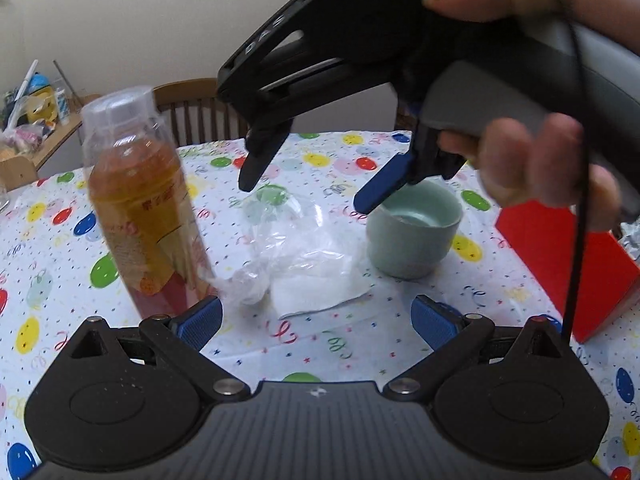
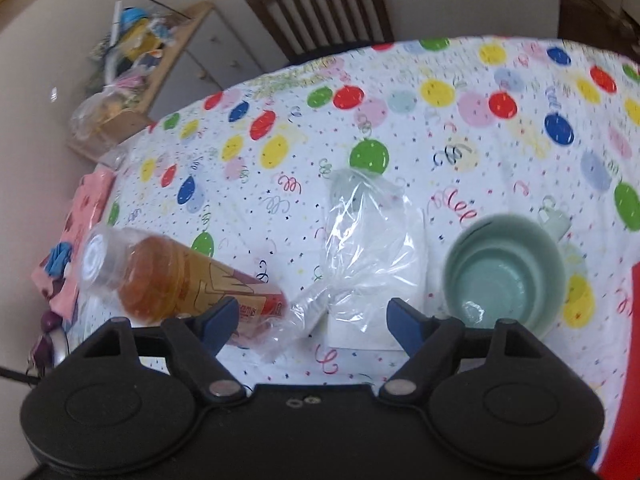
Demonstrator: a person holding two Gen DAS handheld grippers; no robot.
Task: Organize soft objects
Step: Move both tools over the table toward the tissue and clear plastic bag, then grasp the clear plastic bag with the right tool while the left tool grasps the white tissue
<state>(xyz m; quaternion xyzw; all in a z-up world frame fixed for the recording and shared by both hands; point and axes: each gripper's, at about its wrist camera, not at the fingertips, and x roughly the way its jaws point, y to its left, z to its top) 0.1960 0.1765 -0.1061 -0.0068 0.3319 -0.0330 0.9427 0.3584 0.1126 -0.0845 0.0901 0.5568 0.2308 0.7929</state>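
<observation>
A crumpled clear plastic bag [image 1: 288, 236] lies on the balloon-print tablecloth [image 1: 360, 344], partly over a white paper napkin [image 1: 320, 292]. It also shows in the right wrist view [image 2: 368, 248], with the napkin [image 2: 360, 336] under it. My left gripper [image 1: 316, 320] is open and empty, low over the table just short of the bag and napkin. My right gripper [image 2: 312, 320] is open and empty, held above the bag; in the left wrist view it hangs over the bag [image 1: 308, 188].
A tea bottle [image 1: 144, 208] stands left of the bag, close to my left finger; it also shows in the right wrist view [image 2: 172, 276]. A pale green cup [image 1: 412, 232] stands right of the bag. A red box [image 1: 568, 264] is far right. Pink cloth [image 2: 80, 232] lies at the table's left edge. A chair [image 2: 320, 4] stands behind.
</observation>
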